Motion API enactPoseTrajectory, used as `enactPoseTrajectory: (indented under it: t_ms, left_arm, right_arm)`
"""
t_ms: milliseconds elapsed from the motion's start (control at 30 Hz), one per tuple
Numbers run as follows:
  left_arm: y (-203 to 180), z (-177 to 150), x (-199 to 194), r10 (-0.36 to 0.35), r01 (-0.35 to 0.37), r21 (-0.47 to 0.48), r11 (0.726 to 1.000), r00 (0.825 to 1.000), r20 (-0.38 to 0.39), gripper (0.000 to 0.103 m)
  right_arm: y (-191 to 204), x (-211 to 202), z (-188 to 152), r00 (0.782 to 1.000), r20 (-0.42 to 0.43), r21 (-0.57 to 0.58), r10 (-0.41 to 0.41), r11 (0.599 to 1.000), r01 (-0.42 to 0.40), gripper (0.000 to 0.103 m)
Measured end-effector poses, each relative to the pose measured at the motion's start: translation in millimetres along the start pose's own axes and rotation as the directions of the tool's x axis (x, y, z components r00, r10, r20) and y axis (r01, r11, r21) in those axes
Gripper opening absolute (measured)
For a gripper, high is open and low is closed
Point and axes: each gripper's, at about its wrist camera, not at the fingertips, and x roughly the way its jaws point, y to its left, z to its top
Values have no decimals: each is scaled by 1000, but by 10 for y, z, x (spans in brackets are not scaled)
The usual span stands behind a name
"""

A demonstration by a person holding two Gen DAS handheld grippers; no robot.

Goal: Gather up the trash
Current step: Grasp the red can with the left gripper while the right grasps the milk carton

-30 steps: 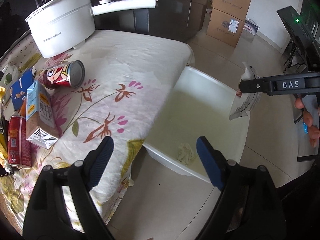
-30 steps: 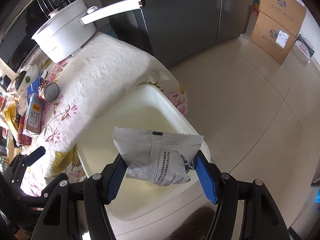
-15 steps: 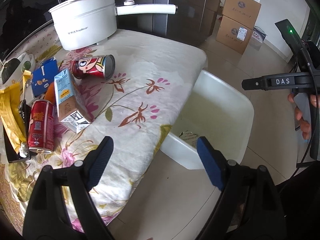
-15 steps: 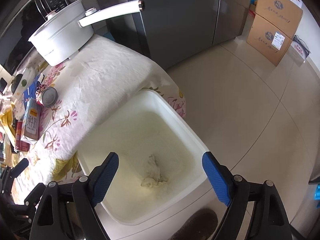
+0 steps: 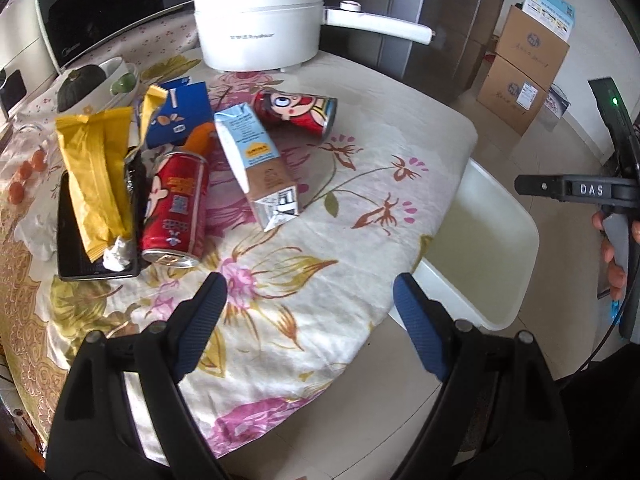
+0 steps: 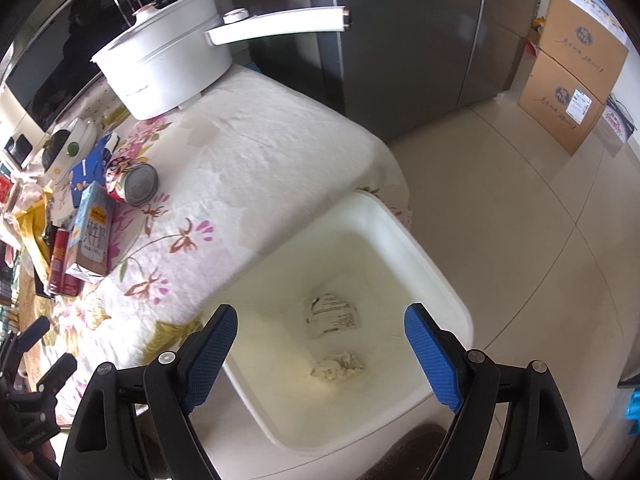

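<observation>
A white plastic bin (image 6: pixel 424 264) stands on the floor against the table's edge; it also shows in the left wrist view (image 5: pixel 516 216). A silver wrapper (image 6: pixel 332 316) and a crumpled tissue (image 6: pixel 340 366) lie inside it. My right gripper (image 6: pixel 320 356) is open and empty above the bin. My left gripper (image 5: pixel 308 320) is open and empty over the table's near edge. On the floral cloth lie a milk carton (image 5: pixel 256 164), a red can (image 5: pixel 176 208), a cartoon can (image 5: pixel 296 112), a yellow wrapper (image 5: pixel 96 168) and a blue packet (image 5: pixel 180 116).
A white electric pot (image 5: pixel 260 28) with a long handle stands at the table's far side. A dark tray (image 5: pixel 72 248) holds the yellow wrapper. A bowl with a squash (image 5: pixel 80 84) sits far left. Cardboard boxes (image 6: pixel 572 80) stand on the tiled floor by a grey fridge (image 6: pixel 400 40).
My right gripper opened and dropped the silver wrapper into the bin. My left gripper swung left from the bin to face the trash on the table.
</observation>
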Motion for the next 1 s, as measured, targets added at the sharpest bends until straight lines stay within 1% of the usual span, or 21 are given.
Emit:
enactPoseTrajectory:
  t_ms: [33, 167, 300, 367, 400, 433, 533, 633, 833, 1000]
  left_arm:
    - [78, 18, -4, -12, 12, -18, 1000, 1000, 2, 85]
    - [376, 98, 15, -24, 24, -106, 994, 1000, 3, 85]
    - [644, 177, 87, -25, 25, -153, 988, 1000, 2, 85]
    - [751, 219, 147, -32, 31, -162, 986, 999, -2, 78]
    - [804, 236, 174, -36, 35, -164, 986, 999, -6, 70]
    - [834, 255, 203, -47, 46, -159, 986, 999, -4, 65]
    - [895, 320, 287, -42, 40, -156, 987, 999, -11, 60]
    - [940, 370, 388, -22, 19, -155, 988, 1000, -18, 59]
    - [1029, 420, 621, -35, 22, -192, 981, 997, -65, 58]
    - [1065, 442, 720, -53, 34, -235, 971, 996, -76, 55]
  right_arm:
    - [54, 4, 4, 1000, 0, -6, 6, 1000, -6, 87]
    - [274, 29, 30, 1000, 0, -37, 24, 999, -24, 87]
    - [435, 40, 38, 1000, 3, -68, 19, 997, -19, 87]
    - [487, 59, 48, 1000, 3, -79, 16, 997, -15, 87]
    - [496, 58, 51, 1000, 3, -81, 16, 997, -15, 87]
    - [507, 63, 57, 1000, 1, -82, 15, 997, -15, 87]
    - [526, 93, 76, 1000, -5, -77, 15, 997, -16, 87]
    - [541, 128, 92, 1000, -12, -75, 14, 997, -15, 87]
    - [600, 171, 100, 1000, -21, -78, 15, 997, -17, 87]
    - [650, 200, 100, 1000, -25, -82, 14, 997, -16, 87]
